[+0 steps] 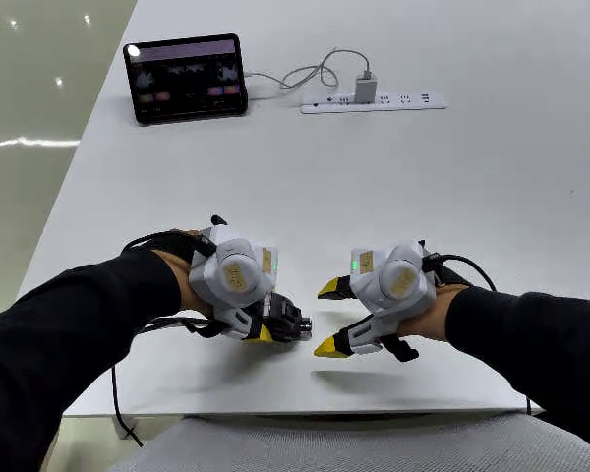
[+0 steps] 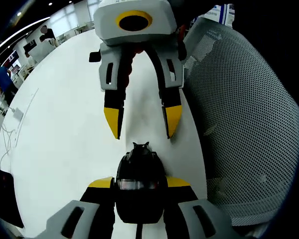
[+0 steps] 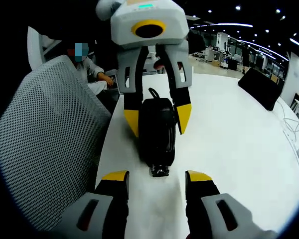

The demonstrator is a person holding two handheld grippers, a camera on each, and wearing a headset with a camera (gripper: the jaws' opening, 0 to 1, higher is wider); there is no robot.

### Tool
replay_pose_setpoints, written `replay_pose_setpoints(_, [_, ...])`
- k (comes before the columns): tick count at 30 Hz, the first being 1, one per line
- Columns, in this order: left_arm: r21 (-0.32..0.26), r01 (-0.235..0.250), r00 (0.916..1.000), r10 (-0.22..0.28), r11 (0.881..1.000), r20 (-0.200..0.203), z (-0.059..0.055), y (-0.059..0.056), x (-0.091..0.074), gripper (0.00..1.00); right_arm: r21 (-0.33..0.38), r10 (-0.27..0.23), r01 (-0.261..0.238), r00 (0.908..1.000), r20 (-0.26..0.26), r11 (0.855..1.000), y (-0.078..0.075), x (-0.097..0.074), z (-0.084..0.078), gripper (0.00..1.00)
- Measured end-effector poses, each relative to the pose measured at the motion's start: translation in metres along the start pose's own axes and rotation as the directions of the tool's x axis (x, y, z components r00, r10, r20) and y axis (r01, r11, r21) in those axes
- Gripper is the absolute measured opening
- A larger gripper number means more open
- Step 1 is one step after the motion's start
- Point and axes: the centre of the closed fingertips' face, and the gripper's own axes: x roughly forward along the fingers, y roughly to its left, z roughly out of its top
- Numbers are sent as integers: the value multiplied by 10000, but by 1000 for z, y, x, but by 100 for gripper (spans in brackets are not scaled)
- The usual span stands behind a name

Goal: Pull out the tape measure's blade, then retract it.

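The bench (image 1: 423, 177) is wide and white, with a matt top, and it reaches far to the back. At its far side a dark tablet (image 1: 185, 77) stands tilted. Near it lies a white power strip (image 1: 374, 100) with a charger plugged in and a thin cable curling beside it. Left of the bench the floor (image 1: 39, 98) is glossy and pale, and it reflects small spots of light. At the near edge stands a chair (image 2: 249, 124) with a grey mesh back. In the right gripper view, ceiling lamps (image 3: 237, 7) shine as points and long strips over a dim open office
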Motion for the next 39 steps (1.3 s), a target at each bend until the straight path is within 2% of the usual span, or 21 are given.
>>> replay_pose_setpoints(4, [-234,-214,9997,212,9995,-89,-1,2,1,33,104,91,-91,9999,-55,9999,-1,9,2,30])
replay_pose_setpoints(6, [-394,-211,9997,208,9990,-87,-1,3,2,33,-134,174,-179,9994,-315,9998,0,14,-1,25])
replay_pose_setpoints(8, [-406,-190,9998,185,9990,-117,-2,2,2,34,-224,197,-208,9985,-519,9995,-1,18,-4,25])
replay_pose_setpoints(12, [-709,-286,9995,276,9971,-154,-2,3,3,34,-247,188,-203,9981,-587,9995,-2,25,-3,17])
replay_pose_setpoints(13, [-663,-304,9994,294,9973,-166,-2,2,3,34,-282,70,-91,9972,-743,9996,-3,26,-6,17])
replay_pose_setpoints(14, [-628,-311,9994,299,9975,-194,-2,2,3,34,-377,139,-167,9972,-737,9992,-2,27,-7,16])
replay_pose_setpoints(15, [-652,-360,9990,343,9972,-270,-3,2,2,34,-1123,145,-222,9975,-688,9934,-5,26,-6,14])
replay_pose_setpoints(16, [-686,-361,9990,341,9970,-288,-3,2,3,34,-584,111,-154,9973,-724,9982,-4,25,-7,13])
replay_pose_setpoints(17, [-838,-458,9984,428,9954,-361,-3,4,3,34,-373,2,-34,9962,-868,9993,-7,24,-9,11])
replay_pose_setpoints(22, [-743,-411,9975,367,9964,-602,-4,3,3,34,-362,24,-57,9959,-909,9993,-6,25,-7,10])
replay_pose_setpoints(24, [-980,-425,9975,367,9943,-606,-4,3,4,35,-279,-9,-20,9945,-1044,9996,-6,26,-6,10])
replay_pose_setpoints(26, [-949,-408,9974,349,9946,-629,-4,3,4,35,-234,-7,-20,9934,-1149,9997,-7,26,-7,10])
replay_pose_setpoints(29, [-574,-402,9958,353,9975,-847,-5,2,4,34,-460,109,-162,9934,-1138,9988,-7,24,-8,9])
replay_pose_setpoints(32, [-686,-446,9956,387,9966,-850,-6,3,4,34,-452,57,-108,9938,-1112,9989,-7,22,-9,8])
replay_pose_setpoints(36, [-875,-482,9964,418,9950,-732,-6,4,3,34,101,-68,81,9925,-1222,9999,-11,19,-12,8])
replay_pose_setpoints(39, [-1114,-523,9967,450,9924,-676,-6,5,3,34,31,-141,146,9911,-1322,9999,-14,14,-18,8])
